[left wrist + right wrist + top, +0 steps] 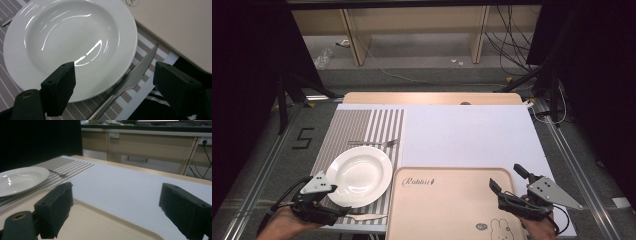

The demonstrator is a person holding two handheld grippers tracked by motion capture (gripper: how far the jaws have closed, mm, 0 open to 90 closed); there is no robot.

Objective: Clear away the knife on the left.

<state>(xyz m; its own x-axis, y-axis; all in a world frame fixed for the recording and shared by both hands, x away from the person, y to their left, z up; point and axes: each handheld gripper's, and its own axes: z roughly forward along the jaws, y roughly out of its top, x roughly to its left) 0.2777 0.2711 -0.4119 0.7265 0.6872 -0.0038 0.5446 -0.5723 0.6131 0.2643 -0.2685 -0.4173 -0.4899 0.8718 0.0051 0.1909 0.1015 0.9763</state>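
A white deep plate [359,175] [70,37] rests on a grey striped placemat [357,127] at the table's left. A fork [374,143] [57,173] lies just beyond the plate. A knife [367,217] [135,75] lies on the placemat's near edge, its blade close to the plate's rim. My left gripper [339,200] [117,80] hovers open over the plate's near rim and the knife, with nothing between its jaws. My right gripper [505,176] [117,205] stands open and empty above the right side of a beige tray [447,205] [95,220].
The tray [175,30] bears a rabbit drawing and lies at the front centre, next to the placemat [147,50]. A white mat [467,132] [130,185] covers the wooden table beyond it. Cables and wooden furniture legs stand on the floor past the far edge.
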